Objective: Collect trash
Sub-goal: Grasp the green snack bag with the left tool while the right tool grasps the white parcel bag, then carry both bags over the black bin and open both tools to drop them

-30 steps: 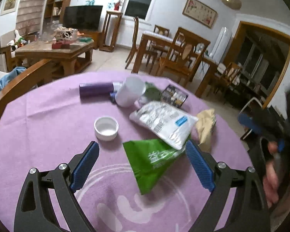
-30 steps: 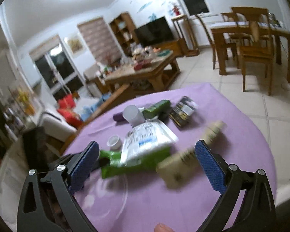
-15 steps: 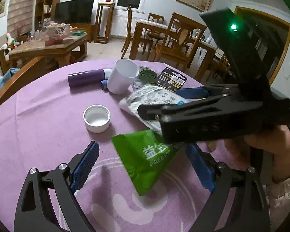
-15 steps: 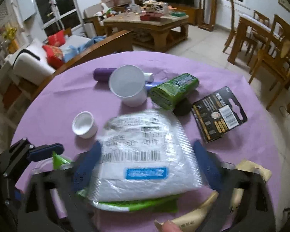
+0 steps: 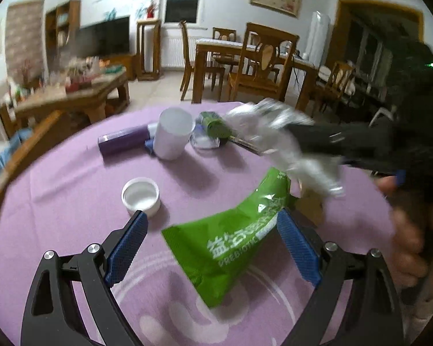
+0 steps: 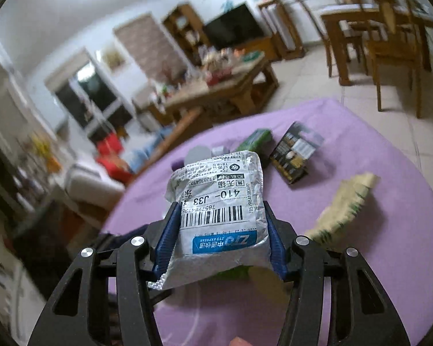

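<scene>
Right claw [image 6: 220, 239] is closing on the silver parcel bag [image 6: 216, 210], lifted off the tabletop [image 6: 389, 173]; left claw [image 5: 213, 248] hangs spread over the green pouch [image 5: 233, 236]. Cup [image 5: 171, 137], lid [image 5: 141, 197], and card pack [image 6: 296, 152] remain uncollected.

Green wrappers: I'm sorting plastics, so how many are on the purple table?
2. A flat green pouch lies between the open left gripper's fingers; a rolled green packet sits beside the white cup. Others may be hidden.

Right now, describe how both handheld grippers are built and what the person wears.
Both the left gripper and right gripper have black skeletal frames with triangular cutouts, silver bolts, and blue textured fingers. No cables show. A pale sleeve edges the left view.
</scene>
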The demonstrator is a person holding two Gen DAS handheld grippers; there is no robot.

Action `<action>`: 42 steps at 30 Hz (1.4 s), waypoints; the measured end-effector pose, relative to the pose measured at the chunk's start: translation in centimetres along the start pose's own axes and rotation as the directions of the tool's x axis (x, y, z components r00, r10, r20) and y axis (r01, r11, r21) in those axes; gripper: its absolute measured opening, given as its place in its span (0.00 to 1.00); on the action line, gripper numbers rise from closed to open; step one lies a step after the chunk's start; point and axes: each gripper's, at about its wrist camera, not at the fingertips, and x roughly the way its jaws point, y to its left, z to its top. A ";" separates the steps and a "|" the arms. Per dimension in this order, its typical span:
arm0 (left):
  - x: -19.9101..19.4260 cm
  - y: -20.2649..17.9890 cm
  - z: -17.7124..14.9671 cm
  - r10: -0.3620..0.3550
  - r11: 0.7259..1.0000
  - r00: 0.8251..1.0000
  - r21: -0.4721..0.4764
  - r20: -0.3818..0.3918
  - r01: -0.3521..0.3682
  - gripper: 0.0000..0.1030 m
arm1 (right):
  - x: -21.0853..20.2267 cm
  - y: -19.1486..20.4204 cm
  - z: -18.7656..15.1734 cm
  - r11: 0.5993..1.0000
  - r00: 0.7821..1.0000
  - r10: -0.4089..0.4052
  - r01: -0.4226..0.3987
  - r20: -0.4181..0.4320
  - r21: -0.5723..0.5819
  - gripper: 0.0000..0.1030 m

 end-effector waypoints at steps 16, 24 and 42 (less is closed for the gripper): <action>2.2 -3.0 -0.6 0.001 0.986 0.992 0.167 -0.127 0.021 0.44 | -7.6 -2.0 -4.5 0.999 0.958 0.009 -0.022 0.288 0.041 0.54; -1.7 -1.6 -0.7 -0.131 0.991 0.991 0.018 -0.028 0.132 0.18 | -9.3 -3.9 -4.3 0.985 0.931 0.072 -0.123 0.357 0.123 0.54; -5.8 -9.2 2.7 -0.353 0.935 0.929 0.058 0.111 0.349 0.18 | -27.8 -5.7 -8.7 0.992 0.873 -0.092 0.036 0.479 0.125 0.54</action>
